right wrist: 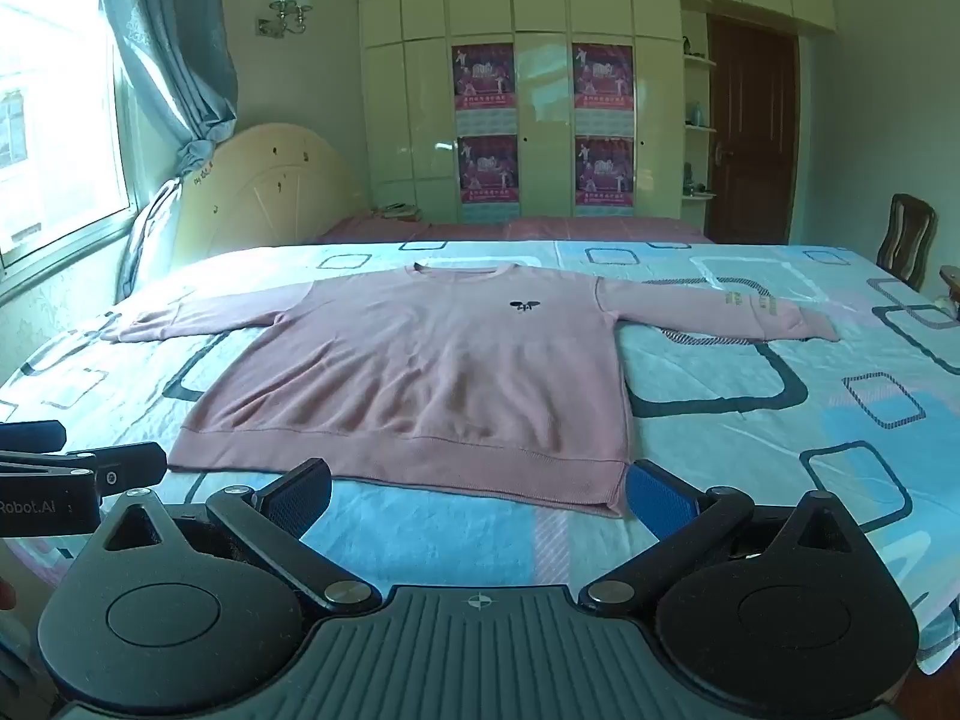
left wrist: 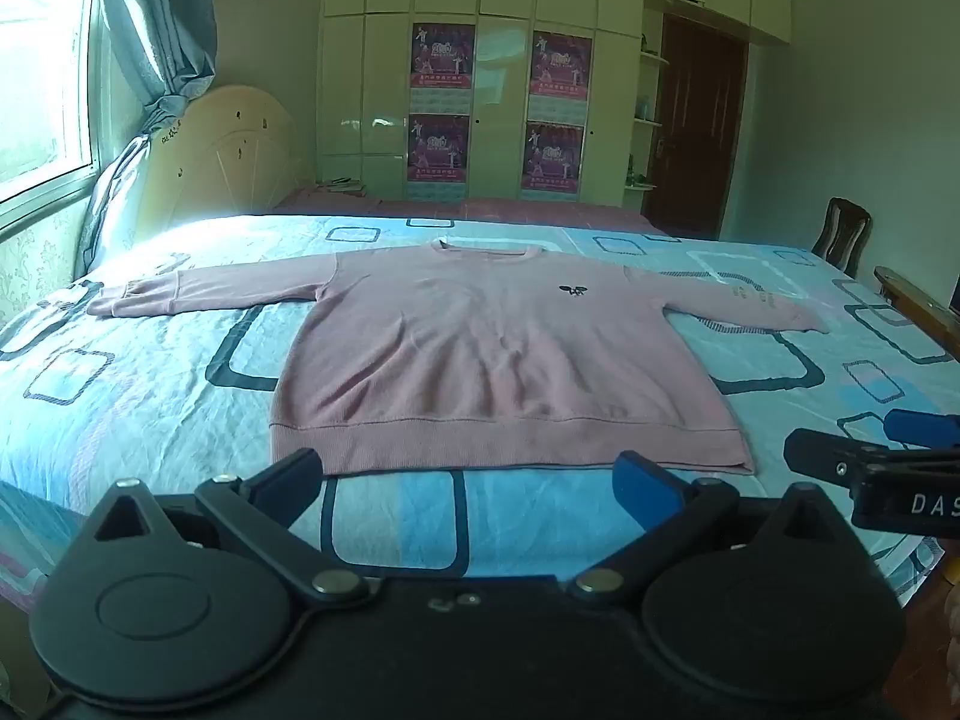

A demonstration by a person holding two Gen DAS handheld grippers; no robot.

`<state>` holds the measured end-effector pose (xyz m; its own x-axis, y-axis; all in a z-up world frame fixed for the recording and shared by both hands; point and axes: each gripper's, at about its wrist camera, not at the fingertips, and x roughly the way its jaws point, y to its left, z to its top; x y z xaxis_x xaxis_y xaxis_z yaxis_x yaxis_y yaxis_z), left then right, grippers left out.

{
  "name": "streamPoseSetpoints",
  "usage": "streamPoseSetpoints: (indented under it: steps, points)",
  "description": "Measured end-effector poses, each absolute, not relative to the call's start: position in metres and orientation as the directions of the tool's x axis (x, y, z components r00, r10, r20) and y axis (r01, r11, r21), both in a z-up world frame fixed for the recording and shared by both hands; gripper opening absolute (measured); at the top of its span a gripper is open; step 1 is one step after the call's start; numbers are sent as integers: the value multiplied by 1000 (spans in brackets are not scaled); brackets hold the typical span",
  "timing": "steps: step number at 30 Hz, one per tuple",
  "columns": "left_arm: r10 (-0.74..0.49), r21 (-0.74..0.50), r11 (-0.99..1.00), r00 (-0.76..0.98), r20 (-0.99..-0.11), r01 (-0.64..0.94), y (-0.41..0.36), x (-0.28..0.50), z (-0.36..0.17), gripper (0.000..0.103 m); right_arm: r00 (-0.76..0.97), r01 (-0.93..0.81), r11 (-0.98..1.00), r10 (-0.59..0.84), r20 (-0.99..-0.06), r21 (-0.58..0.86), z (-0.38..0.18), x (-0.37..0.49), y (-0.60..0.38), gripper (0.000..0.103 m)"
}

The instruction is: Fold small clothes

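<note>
Sweater (left wrist: 498, 354), pink with long sleeves, lies spread flat and face up on a bed (left wrist: 150, 408) covered by a light blue sheet printed with rounded rectangles. Its waistband lies close to the near edge of the bed, its round collar points toward the far edge, and each sleeve stretches out sideways toward one end of the bed. A small dark emblem (right wrist: 524, 304) sits on the chest.

The left gripper (left wrist: 474, 480) hovers at the near edge, just in front of the waistband, its jaws spread wide with nothing between them but sheet. The right gripper (right wrist: 480, 492) hovers just beside it at the same edge, near the waistband's right corner, its jaws likewise wide apart and holding nothing. Neither touches the cloth.

Beyond the far edge stand a tall pale wardrobe (right wrist: 540, 90) with four magenta posters, a brown door (right wrist: 753, 132) and a cream headboard (right wrist: 270, 192). A window with a grey-blue curtain (right wrist: 174, 48) lights the bed's left end.
</note>
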<state>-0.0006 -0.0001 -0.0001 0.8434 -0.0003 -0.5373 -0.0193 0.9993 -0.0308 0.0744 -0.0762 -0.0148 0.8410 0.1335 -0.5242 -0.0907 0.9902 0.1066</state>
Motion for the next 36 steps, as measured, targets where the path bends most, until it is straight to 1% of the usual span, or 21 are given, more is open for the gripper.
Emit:
streamPoseSetpoints:
  steps: [19, 36]
  points:
    - [2, -26, 999, 835, -550, -20, 0, 3, 0, 102, 841, -89, 990, 133, -524, 107, -13, 78, -77, 103]
    - [6, -19, 1000, 841, -542, -20, -1, 3, 4, 102, 848, -84, 991, 128, -515, 109, -10, 77, -76, 103]
